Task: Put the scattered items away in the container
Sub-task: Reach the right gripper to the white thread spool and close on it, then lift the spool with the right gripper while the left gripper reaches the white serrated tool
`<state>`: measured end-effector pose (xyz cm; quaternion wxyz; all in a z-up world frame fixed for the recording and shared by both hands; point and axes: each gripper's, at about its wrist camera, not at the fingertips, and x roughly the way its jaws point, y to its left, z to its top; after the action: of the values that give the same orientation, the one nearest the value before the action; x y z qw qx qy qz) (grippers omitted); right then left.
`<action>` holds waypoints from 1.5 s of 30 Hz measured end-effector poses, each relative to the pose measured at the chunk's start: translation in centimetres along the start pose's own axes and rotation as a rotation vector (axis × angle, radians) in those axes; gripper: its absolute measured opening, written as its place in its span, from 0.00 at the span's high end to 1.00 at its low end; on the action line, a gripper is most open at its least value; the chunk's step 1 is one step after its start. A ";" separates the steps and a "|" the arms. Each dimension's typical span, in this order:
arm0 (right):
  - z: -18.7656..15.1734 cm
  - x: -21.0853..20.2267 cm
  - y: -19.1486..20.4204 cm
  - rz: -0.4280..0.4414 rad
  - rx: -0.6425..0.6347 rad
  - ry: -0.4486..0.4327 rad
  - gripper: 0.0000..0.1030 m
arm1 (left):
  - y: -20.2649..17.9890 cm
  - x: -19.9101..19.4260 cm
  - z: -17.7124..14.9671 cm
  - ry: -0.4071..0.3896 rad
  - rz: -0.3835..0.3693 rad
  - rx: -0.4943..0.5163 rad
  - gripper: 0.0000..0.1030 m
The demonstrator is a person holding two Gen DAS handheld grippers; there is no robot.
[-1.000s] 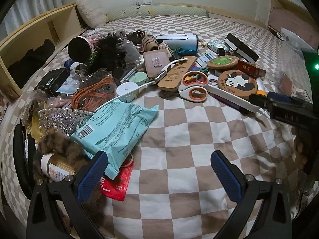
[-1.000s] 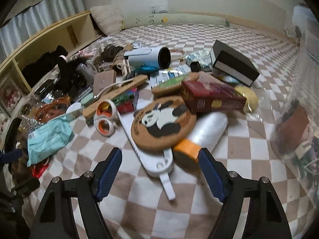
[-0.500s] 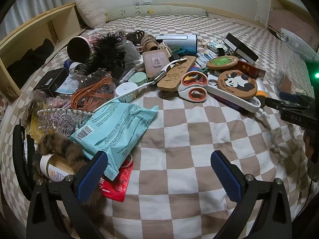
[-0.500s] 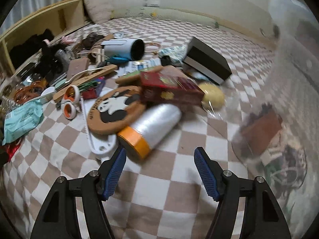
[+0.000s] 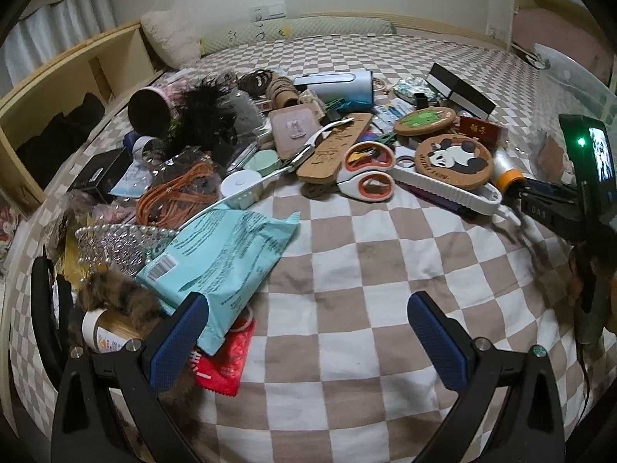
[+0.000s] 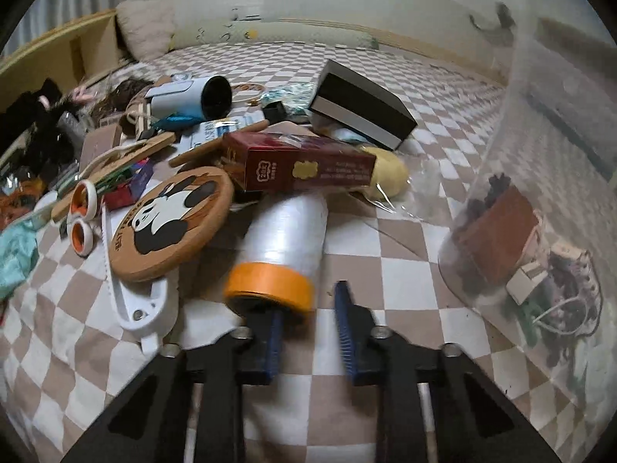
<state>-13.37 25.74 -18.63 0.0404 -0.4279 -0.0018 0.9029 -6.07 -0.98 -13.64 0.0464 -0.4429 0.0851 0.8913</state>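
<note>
A roll of clear film with an orange end (image 6: 283,243) lies on the checkered bed, its far end under a red box (image 6: 300,168). My right gripper (image 6: 308,324) is right at the roll's orange end, jaws narrowed, left pad touching the rim; it also shows in the left wrist view (image 5: 540,200). A clear plastic container (image 6: 540,200) with several items inside stands to the right. My left gripper (image 5: 304,332) is open and empty over bare bedding, beside a teal packet (image 5: 223,247).
A panda coaster (image 6: 169,223), white comb (image 6: 135,301), orange scissors (image 5: 366,173), black box (image 6: 362,110), hair dryer (image 5: 339,85), orange cord (image 5: 173,196), tiara (image 5: 115,239) and more clutter cover the bed. A wooden shelf (image 5: 58,100) runs along the left.
My right gripper has moved forward and right to the roll's orange end and its jaws have closed much narrower. The left gripper has barely moved.
</note>
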 end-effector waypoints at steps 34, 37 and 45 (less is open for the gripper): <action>-4.9 -8.5 -6.9 -0.012 0.119 -0.010 0.93 | -6.5 6.8 3.1 -0.015 0.117 -0.189 0.00; -4.8 -8.5 -6.6 -0.004 0.114 -0.009 0.93 | -6.2 5.9 3.0 -0.015 0.011 -0.206 0.00; -4.8 -8.8 -6.5 -0.009 0.116 -0.006 0.93 | -13.6 5.9 4.7 -0.065 -0.014 0.006 0.00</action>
<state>-3.69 31.42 -14.64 0.0692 -0.4222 0.0484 0.9026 -11.10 13.34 -17.05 0.0568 -0.4143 0.0833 0.9046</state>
